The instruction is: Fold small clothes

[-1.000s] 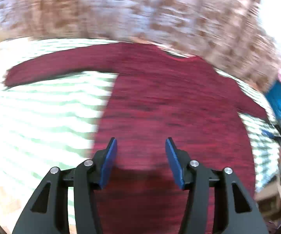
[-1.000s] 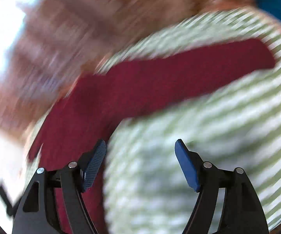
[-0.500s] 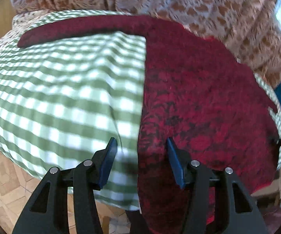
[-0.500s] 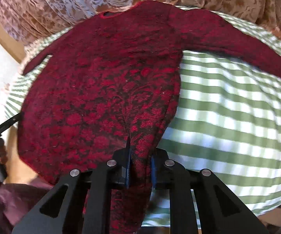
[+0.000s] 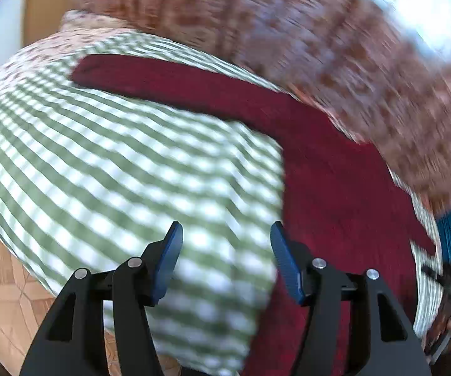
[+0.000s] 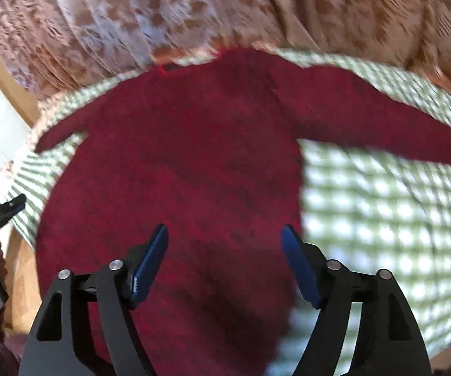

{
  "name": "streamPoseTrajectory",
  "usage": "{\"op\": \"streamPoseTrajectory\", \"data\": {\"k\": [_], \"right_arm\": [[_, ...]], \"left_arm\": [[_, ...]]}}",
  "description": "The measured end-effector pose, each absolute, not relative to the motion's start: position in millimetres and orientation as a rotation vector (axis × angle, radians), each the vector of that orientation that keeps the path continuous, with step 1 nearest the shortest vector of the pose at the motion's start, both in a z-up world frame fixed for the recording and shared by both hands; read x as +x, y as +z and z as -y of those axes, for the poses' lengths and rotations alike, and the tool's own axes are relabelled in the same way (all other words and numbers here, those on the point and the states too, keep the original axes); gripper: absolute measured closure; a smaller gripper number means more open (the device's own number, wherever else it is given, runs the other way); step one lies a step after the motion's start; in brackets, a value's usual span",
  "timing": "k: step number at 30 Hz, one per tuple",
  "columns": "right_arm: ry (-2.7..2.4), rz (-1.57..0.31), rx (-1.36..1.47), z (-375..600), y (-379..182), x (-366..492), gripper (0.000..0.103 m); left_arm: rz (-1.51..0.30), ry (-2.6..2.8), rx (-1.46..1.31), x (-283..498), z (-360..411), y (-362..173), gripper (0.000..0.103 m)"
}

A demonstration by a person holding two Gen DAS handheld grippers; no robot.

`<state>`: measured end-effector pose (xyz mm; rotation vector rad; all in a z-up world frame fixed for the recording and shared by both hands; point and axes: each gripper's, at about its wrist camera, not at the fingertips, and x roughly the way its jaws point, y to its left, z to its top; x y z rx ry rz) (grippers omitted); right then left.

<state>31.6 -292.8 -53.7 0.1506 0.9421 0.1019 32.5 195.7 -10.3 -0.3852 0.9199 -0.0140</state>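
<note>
A checked cloth point(image 6: 382, 219) covers the table, with patterned curtains point(image 6: 194, 15) hanging behind it. A red sweater point(image 6: 178, 172) lies flat on the cloth, collar far, sleeves spread to either side. It looks like a soft, light knit that will drape and bunch, so it is probably best pinched at the hem corners or a cuff. The right gripper point(image 6: 223, 263) hovers over the near body of the sweater, jaws opening, nothing pinched between them. The left gripper point(image 5: 225, 261) hangs at the sweater's left edge, mostly over bare cloth, jaws opening and empty. Only the right view shows the whole sweater; the left view shows the left sleeve point(image 5: 162, 78) fully.
</note>
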Motion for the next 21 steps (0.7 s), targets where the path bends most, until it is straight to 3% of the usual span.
{"op": "streamPoseTrajectory", "data": {"k": [8,10,12,18,21], "right_arm": [[0.188,-0.911,0.066,201.6,-91.6,95.1,0.029],[0.145,-0.905,-0.003,185.6,-104.4,103.3,0.029],[0.118,-0.893,-0.02,179.9,-117.8,106.9,0.015],[0.174,-0.885,0.066,191.7,-131.3,110.4,0.003],[0.172,-0.885,0.039,188.3,-133.4,111.4,0.003]], "left_arm": [[-0.894,0.223,-0.594,99.6,-307.0,-25.0,0.047],[-0.877,0.283,-0.675,113.2,-339.7,-30.7,0.051],[-0.866,0.32,-0.727,126.0,-362.9,-37.2,0.056],[-0.848,0.379,-0.823,164.6,-400.6,-56.1,0.056],[-0.855,0.398,-0.844,186.2,-408.9,-63.4,0.055]]}}
